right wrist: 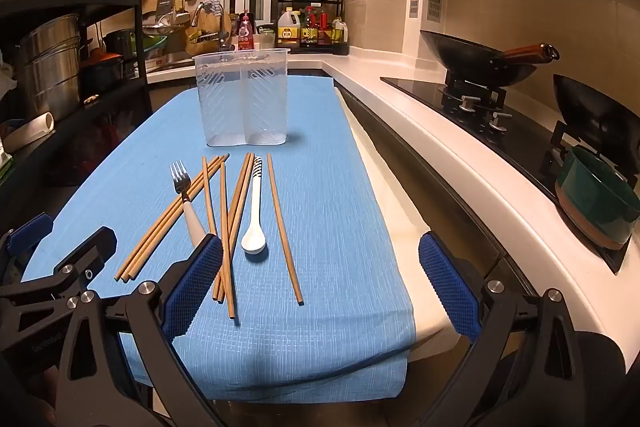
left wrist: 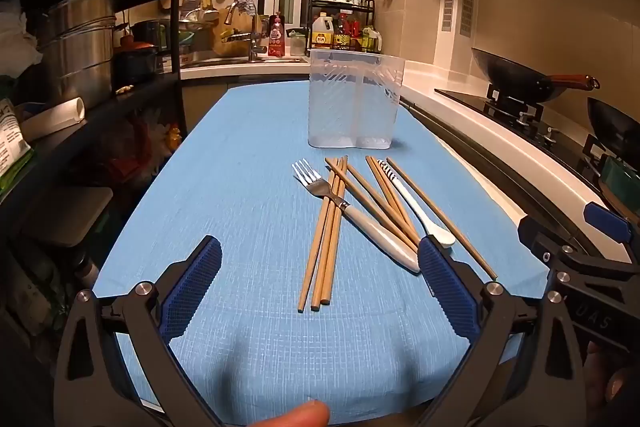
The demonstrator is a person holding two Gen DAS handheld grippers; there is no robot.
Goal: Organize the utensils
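Observation:
A clear two-compartment utensil holder (left wrist: pixel 354 101) (right wrist: pixel 244 99) stands upright and empty on the blue cloth (left wrist: pixel 248 187) (right wrist: pixel 332 195). In front of it lie several wooden chopsticks (left wrist: pixel 328 239) (right wrist: pixel 228 227), a fork with a white handle (left wrist: pixel 348 213) (right wrist: pixel 186 199) and a white spoon (left wrist: pixel 420 211) (right wrist: pixel 254 223), loosely crossed. My left gripper (left wrist: pixel 320 283) is open and empty above the near cloth, just short of the chopstick ends. My right gripper (right wrist: pixel 320 283) is open and empty, to the right of the pile; it also shows in the left wrist view (left wrist: pixel 580 247).
A black shelf rack with steel pots (left wrist: pixel 80 47) stands left of the table. A white counter with a gas hob and a wok (right wrist: pixel 484 63) runs along the right, with a green pot (right wrist: pixel 600 203) near. A sink and sauce bottles (right wrist: pixel 308 29) are at the back.

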